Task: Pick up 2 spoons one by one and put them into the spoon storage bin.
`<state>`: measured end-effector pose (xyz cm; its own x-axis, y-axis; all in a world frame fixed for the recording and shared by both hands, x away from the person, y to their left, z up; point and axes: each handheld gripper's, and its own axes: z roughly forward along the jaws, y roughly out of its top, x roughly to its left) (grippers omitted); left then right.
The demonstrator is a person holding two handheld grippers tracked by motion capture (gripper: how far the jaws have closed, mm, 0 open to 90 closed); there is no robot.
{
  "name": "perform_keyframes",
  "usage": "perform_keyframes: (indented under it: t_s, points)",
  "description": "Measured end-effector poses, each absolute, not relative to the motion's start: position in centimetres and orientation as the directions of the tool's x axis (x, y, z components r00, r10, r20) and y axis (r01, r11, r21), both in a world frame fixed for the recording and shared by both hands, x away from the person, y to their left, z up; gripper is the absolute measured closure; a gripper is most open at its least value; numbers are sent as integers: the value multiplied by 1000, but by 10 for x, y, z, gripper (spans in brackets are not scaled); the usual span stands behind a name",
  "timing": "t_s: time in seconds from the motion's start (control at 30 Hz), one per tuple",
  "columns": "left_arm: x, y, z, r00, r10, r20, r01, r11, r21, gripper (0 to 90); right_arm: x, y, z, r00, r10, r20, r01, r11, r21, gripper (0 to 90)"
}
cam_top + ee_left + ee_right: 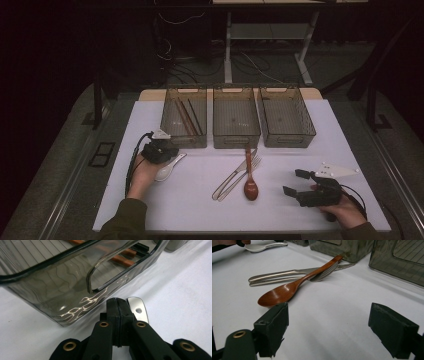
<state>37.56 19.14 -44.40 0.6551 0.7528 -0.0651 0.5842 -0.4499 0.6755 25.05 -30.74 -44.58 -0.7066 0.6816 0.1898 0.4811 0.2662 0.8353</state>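
Unmarked white spoon (168,167) beside left hand-held gripper (159,150); no legible writing.

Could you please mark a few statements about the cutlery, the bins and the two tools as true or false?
1. The chopsticks lie in the left bin. True.
2. The right tool is shut. False: its jaws stand wide apart with nothing between them.
3. The wooden spoon lies across the fork. True.
4. The knife is in the middle bin. False: it lies on the table beside the fork.
5. The left tool is wide open. False: its jaws are closed together.
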Motion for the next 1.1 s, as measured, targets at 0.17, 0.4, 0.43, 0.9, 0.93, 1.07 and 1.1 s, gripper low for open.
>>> perform_keyframes:
  t_s: [0.17,0.4,0.43,0.9,0.93,1.07,1.1]
  points:
    - [374,186,-444,673,736,-74,577,-460,675,890,250,-307,-446,-707,682,190,481,267,835,162]
    - [372,179,-441,699,711,-76,573,-493,655,890,250,-307,-445,-709,680,189,480,268,836,162]
    - [372,178,-441,704,706,-74,570,-501,651,891,250,-307,-446,-709,680,188,480,268,835,162]
    - [368,162,-435,748,662,-49,547,-573,610,891,250,-307,-446,-712,678,181,475,276,835,162]
    - [368,161,-435,753,656,-50,544,-578,608,891,250,-307,-446,-711,679,183,477,275,834,162]
    - [364,155,-435,773,629,-82,541,-588,602,890,250,-307,-446,-713,678,179,475,278,835,162]
    - [362,153,-435,777,623,-90,541,-589,600,890,250,-307,-446,-712,679,179,475,278,835,162]
